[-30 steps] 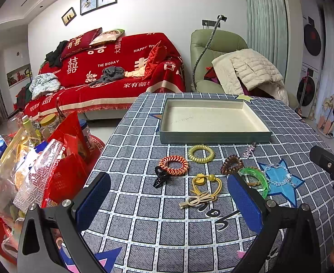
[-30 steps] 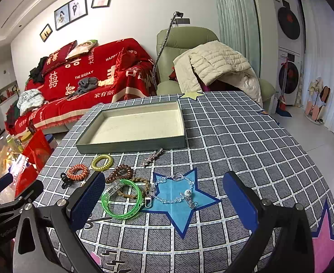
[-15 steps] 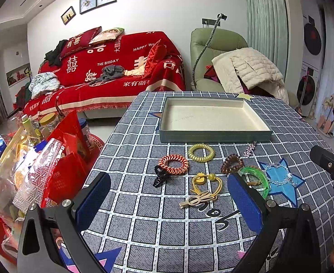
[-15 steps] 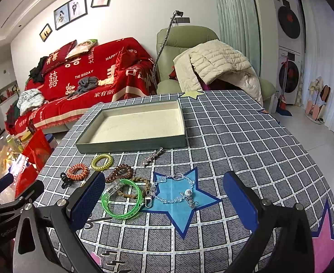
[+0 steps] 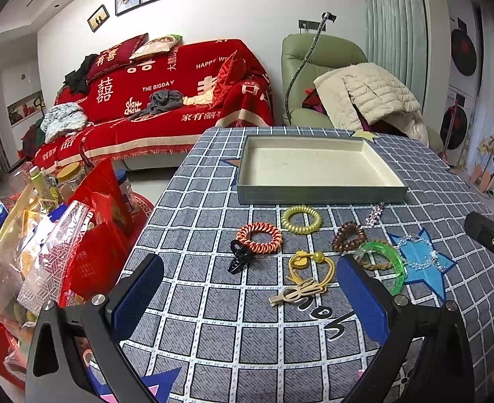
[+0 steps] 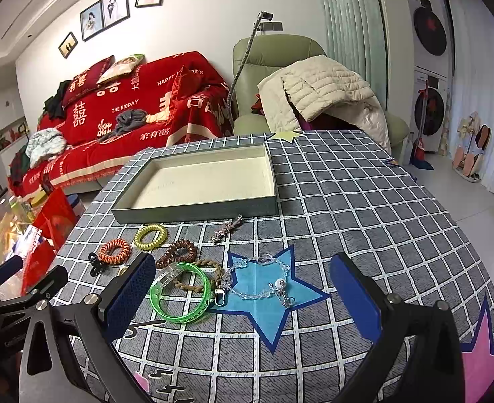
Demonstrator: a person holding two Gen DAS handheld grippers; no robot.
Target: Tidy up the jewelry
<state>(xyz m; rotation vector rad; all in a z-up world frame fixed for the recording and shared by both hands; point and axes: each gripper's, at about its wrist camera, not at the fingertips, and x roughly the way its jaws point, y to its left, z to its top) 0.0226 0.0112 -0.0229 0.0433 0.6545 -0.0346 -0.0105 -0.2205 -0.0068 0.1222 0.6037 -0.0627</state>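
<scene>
An empty grey-green tray (image 5: 321, 196) (image 6: 196, 211) with a cream floor lies mid-table. In front of it are scattered an orange coil hair tie (image 5: 259, 237) (image 6: 114, 251), a yellow coil tie (image 5: 301, 219) (image 6: 151, 236), a brown coil tie (image 5: 348, 236) (image 6: 176, 249), a black claw clip (image 5: 237, 257), a yellow cord tie with a beige clip (image 5: 309, 273), a green bangle (image 6: 179, 291) (image 5: 386, 262), a braided cord (image 6: 210, 273), a clear bead bracelet (image 6: 260, 280) and a sparkly hair clip (image 6: 227, 229). My left gripper (image 5: 252, 297) and right gripper (image 6: 243, 297) hover open, holding nothing.
The table (image 5: 233, 332) wears a grey checked cloth with star prints. Snack bags (image 5: 38, 252) are piled off its left edge. A red-covered sofa (image 5: 166, 100) and a green armchair with a beige jacket (image 5: 364, 97) stand behind. The left gripper's body (image 6: 15, 299) shows beside the right one.
</scene>
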